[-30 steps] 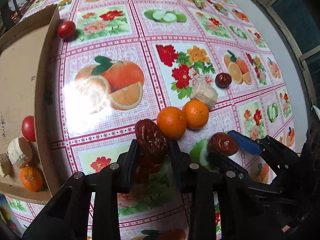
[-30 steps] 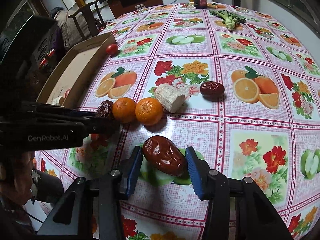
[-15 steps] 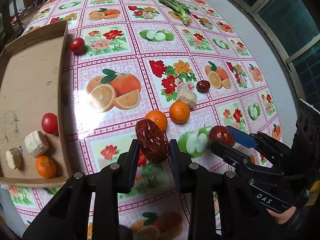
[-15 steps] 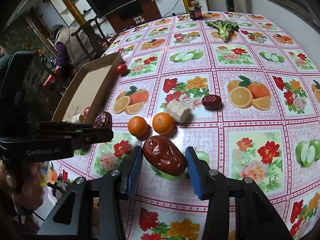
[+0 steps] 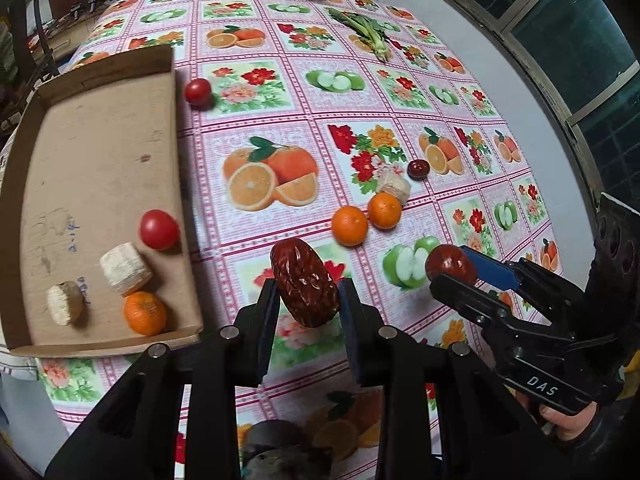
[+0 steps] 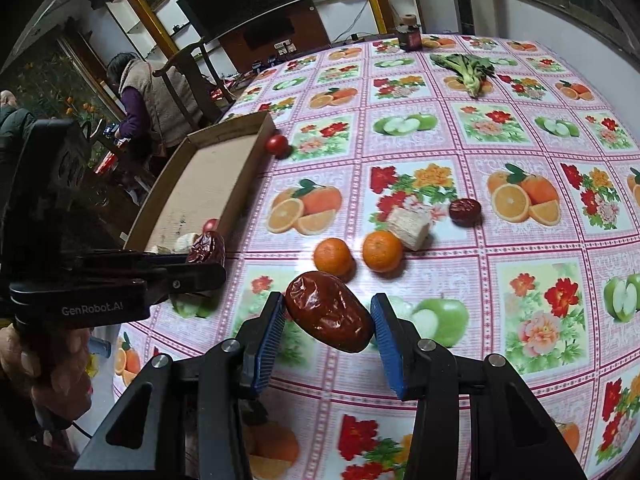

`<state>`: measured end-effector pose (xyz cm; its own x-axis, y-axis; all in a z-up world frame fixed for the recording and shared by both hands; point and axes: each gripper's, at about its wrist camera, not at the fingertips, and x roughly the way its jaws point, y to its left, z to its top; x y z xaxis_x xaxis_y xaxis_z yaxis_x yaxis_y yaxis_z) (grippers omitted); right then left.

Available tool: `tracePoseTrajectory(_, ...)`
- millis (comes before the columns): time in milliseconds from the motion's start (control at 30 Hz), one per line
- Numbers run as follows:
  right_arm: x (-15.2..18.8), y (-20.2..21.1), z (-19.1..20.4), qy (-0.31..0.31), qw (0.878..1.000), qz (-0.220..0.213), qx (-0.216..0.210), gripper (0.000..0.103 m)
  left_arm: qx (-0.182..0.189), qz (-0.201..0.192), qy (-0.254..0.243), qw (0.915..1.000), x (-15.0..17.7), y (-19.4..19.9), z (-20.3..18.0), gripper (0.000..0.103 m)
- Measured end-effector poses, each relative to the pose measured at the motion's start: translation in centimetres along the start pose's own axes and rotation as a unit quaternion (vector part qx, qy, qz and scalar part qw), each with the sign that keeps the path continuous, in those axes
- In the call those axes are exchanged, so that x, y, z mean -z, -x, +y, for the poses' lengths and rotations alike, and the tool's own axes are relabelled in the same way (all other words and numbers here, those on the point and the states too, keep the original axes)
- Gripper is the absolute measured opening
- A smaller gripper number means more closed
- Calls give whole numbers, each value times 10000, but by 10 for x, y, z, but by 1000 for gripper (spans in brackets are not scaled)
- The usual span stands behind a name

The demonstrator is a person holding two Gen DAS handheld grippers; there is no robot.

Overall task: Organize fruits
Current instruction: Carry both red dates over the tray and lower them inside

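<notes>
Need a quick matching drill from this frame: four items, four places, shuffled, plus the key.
Items:
1. red date
2. tomato
3. leafy greens
4. sugarcane chunk

Places:
A. far end of the table
B. on the cloth, touching a tangerine
C. clamped in the left tongs
D. inside the cardboard tray

Pairs: 1-C, 2-D, 3-A, 4-B

Two wrinkled red dates (image 5: 306,283) (image 6: 329,311) clamped aloft; two oranges (image 5: 349,225), a third date (image 5: 418,169) loose on cloth.
</notes>
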<state>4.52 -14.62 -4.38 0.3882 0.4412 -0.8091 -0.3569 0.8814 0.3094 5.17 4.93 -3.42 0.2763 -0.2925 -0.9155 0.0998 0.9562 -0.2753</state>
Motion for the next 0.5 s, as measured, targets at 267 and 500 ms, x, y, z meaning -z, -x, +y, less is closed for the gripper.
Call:
tracePoseTrajectory(267,-7,-3,29,39,9999,-94,-51,45,-5,-66,-6,10000,3,14,28,27)
tracePoseTrajectory(500,-11,-11,54,76,9999,-116,-81,45,-17,-106,9,9999,1,22,51,27)
